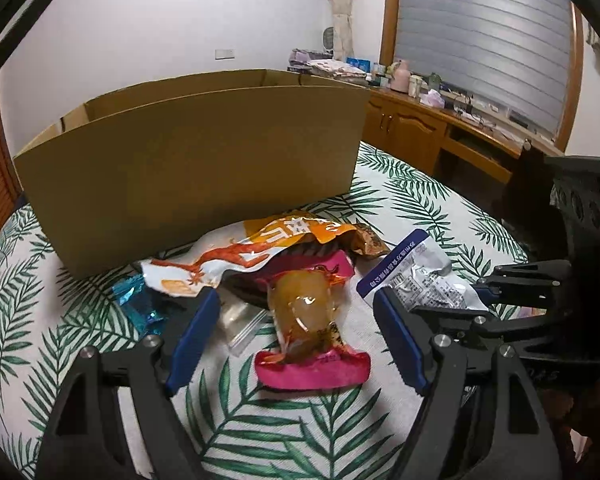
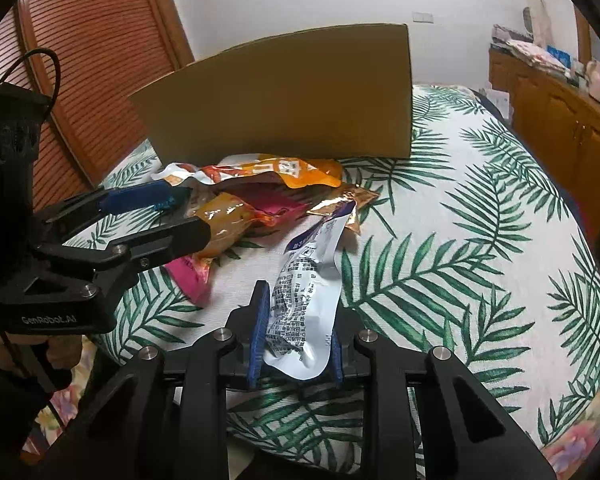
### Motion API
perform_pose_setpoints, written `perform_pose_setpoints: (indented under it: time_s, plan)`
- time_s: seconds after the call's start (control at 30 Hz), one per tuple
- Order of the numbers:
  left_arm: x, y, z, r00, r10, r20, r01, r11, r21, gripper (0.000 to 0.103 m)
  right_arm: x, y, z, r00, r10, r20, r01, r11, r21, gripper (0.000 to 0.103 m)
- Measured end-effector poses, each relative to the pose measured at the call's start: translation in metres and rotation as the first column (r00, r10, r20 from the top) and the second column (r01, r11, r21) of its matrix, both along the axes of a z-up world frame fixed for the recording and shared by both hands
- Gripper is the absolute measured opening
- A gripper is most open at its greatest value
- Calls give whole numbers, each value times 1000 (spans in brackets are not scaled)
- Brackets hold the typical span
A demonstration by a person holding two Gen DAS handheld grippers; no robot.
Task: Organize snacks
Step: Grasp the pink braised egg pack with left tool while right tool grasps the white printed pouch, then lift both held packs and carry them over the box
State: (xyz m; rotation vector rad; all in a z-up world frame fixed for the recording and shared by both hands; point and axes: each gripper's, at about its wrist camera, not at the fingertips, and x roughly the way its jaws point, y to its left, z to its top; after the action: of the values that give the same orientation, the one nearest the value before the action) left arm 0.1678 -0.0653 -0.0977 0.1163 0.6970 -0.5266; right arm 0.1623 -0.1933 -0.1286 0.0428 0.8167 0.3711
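Now the right hand-held gripper [image 2: 296, 340] clamped the white packet [image 2: 304, 300] just above the leaf-print tabletop [image 2: 460, 240], while the left hand-held gripper [image 1: 296, 320] stood apart around the pink snack [image 1: 312, 336], box [image 1: 204, 168] behind.

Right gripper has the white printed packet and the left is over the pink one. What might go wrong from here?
1. The right gripper pinches only the tail of the white and blue printed foil packet; it may slip on lifting.
2. The open left gripper straddles the pink wrapped snack, tucked under the orange bag; lifting may drag that along.
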Motion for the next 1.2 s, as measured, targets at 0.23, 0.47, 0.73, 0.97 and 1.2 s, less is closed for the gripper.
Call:
perform_pose_setpoints:
  time_s: [0.23,0.47,0.73,0.97,1.2]
  plan:
    - [5,-10,-6,999,-21,-35,23,999,45,51,1,-3,-3,1000,-8,-7,8,1000,25,26]
    - [11,-18,-14,997,-17,-69,23,997,78,50,-1,-2,-4,1000,-10,1,10,1000,20,27]
    - [11,-12,-18,997,-5,-82,10,998,63,38,0,-2,-5,1000,-12,0,12,1000,23,28]
    - [1,-1,-20,996,13,-83,-12,1000,5,38,0,-2,-6,1000,-13,2,13,1000,24,28]
    - [-11,9,-17,997,47,-56,-49,998,-41,38,-5,-2,-3,999,-10,43,9,999,33,24]
